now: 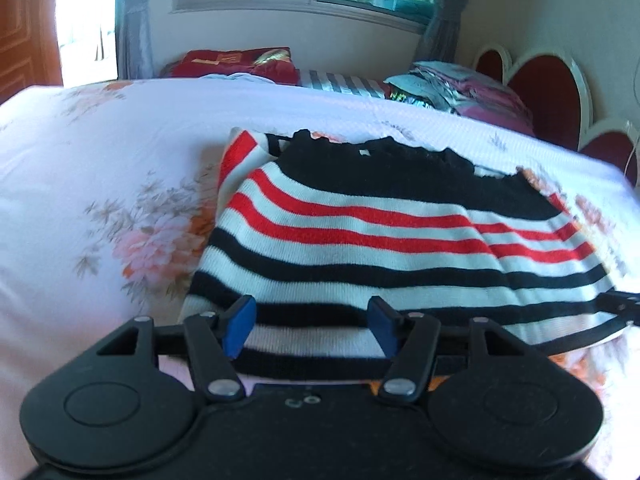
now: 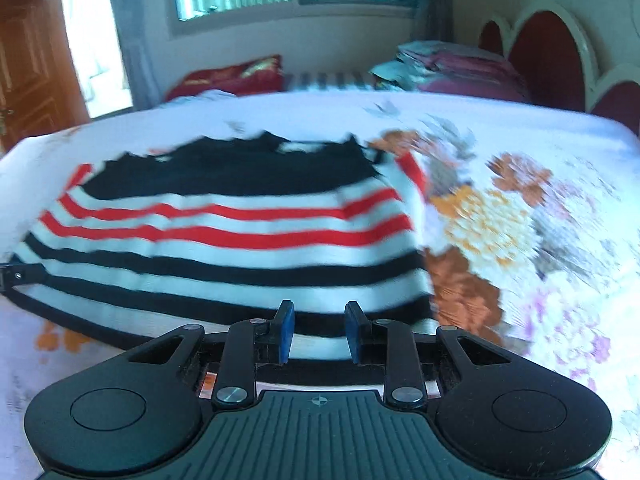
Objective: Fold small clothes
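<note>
The red cushion (image 1: 240, 62) at the far side of the bed has big gold marks on it. They look like letters or numbers, but they are too blurry to read. The right gripper's black body has a small cross-in-circle sign (image 2: 319, 401). No other words show.

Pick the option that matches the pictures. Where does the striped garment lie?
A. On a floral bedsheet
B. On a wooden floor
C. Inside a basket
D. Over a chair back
A: the striped sweater lies spread on the floral bedsheet, with the open left gripper and open right gripper at its near hem.
</note>
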